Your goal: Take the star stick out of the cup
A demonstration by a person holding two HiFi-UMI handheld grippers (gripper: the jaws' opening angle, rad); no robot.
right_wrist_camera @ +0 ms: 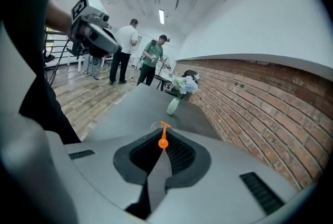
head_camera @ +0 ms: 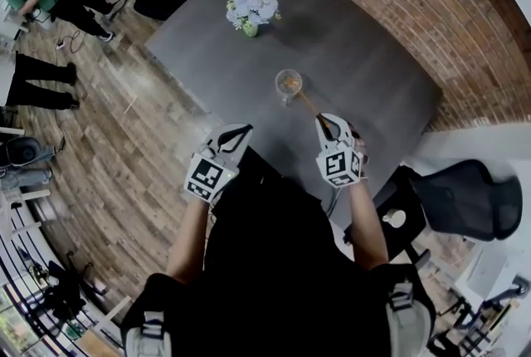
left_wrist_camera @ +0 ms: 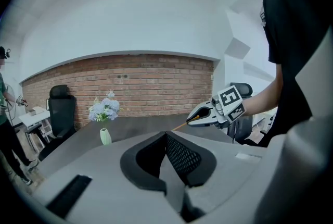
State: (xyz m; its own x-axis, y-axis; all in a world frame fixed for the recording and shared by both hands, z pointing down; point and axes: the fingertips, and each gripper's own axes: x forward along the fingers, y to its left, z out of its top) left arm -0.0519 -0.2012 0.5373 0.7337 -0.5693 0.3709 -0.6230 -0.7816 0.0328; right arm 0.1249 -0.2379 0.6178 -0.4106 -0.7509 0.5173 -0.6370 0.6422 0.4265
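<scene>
Jaws of right gripper (head_camera: 326,124) clenched on the star stick (right_wrist_camera: 163,135). Its shaft runs straight ahead, star end apparently inside cup (head_camera: 289,84) on table (head_camera: 373,73). Left gripper (head_camera: 239,133) pressed together, empty, farther off.

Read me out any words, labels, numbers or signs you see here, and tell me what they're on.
None: no words, brands or numbers are readable in any view.
On the left hand-held gripper: square black-and-white markers on its cube, patterns only.
On the right hand-held gripper, shut on the star stick: the same markers, no text.
</scene>
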